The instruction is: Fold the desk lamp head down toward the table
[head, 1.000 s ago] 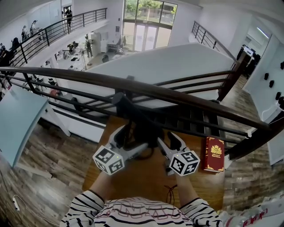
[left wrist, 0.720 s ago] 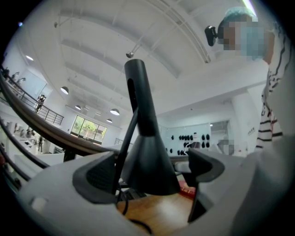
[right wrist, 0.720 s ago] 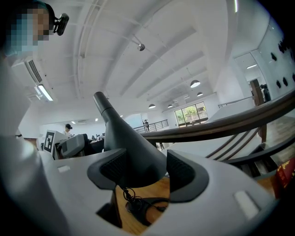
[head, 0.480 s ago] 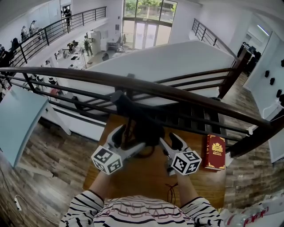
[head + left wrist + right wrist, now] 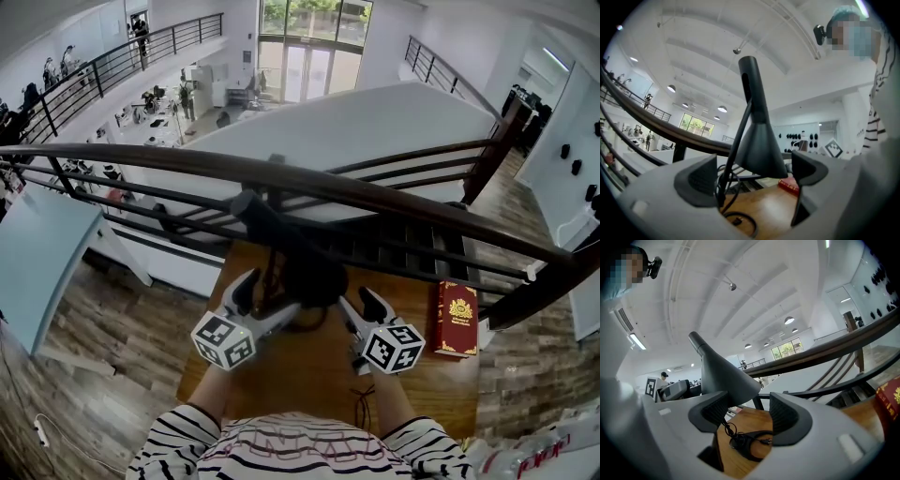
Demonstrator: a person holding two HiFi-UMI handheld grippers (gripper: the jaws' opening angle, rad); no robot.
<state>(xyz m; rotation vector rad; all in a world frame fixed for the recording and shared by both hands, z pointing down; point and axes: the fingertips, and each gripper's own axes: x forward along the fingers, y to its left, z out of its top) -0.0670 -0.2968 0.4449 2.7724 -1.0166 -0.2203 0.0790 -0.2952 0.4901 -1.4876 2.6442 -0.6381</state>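
The dark grey desk lamp with a cone-shaped shade [image 5: 302, 267] stands mid-frame on the wooden tabletop [image 5: 309, 375]. The shade opens downward and its neck slants toward the upper left. The black cord [image 5: 750, 444] lies coiled beneath it.

Head view looks steeply down on the counter [image 5: 281, 375]; both gripper views sit low, facing up close at the lamp [image 5: 761, 140], shared by all 3.
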